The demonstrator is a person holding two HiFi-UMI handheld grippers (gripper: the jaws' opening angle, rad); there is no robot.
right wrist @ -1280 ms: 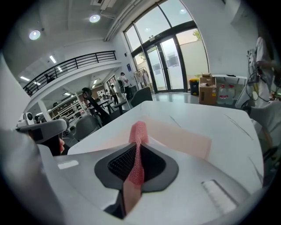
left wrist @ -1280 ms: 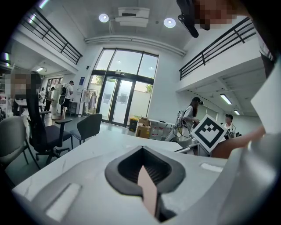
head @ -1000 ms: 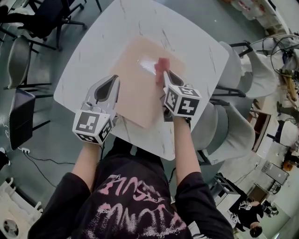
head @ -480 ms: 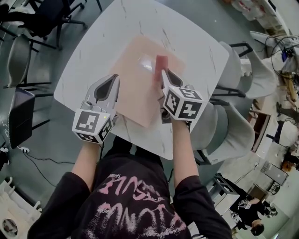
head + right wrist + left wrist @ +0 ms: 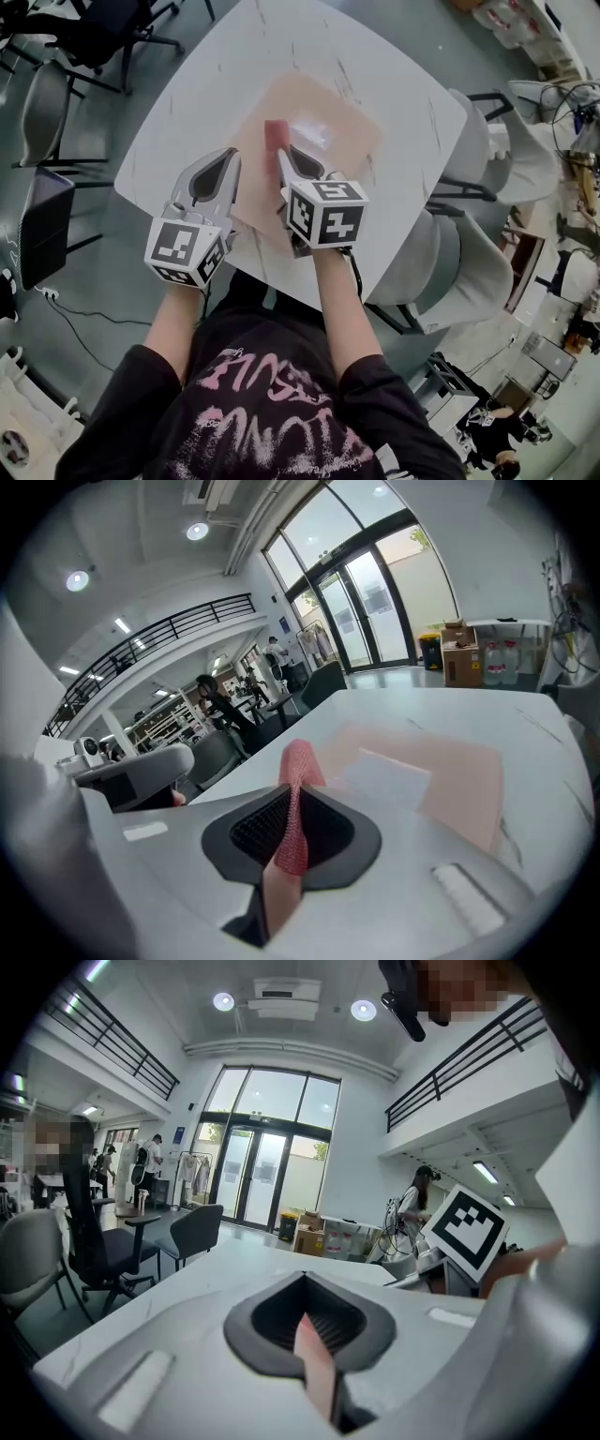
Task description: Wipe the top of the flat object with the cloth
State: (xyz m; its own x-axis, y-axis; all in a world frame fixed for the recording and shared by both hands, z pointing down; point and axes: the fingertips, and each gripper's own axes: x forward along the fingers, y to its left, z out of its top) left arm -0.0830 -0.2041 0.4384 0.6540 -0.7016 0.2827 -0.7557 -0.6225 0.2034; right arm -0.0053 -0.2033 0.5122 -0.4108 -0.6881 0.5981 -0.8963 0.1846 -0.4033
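A flat pink board (image 5: 352,127) lies on the white marble table (image 5: 206,84). My left gripper (image 5: 230,157) is shut on the board's near left edge, and that edge shows as a thin pink strip (image 5: 317,1368) between its jaws. A red mesh cloth (image 5: 276,134) sits clamped in my right gripper (image 5: 284,152), over the left part of the board. In the right gripper view the cloth (image 5: 298,761) sticks up out of the shut jaws, with the board (image 5: 450,771) spreading beyond it. A pale shiny patch (image 5: 384,775) marks the board's middle.
Grey chairs (image 5: 469,141) stand along the table's right side, and another grey chair (image 5: 42,112) and a black office chair (image 5: 94,37) stand at the left. A dark panel (image 5: 42,225) stands by the near left. The table's near edge runs just behind both grippers.
My right gripper has carried the cloth leftward across the board, from its right part to its left part near the left gripper. The left gripper has stayed put.
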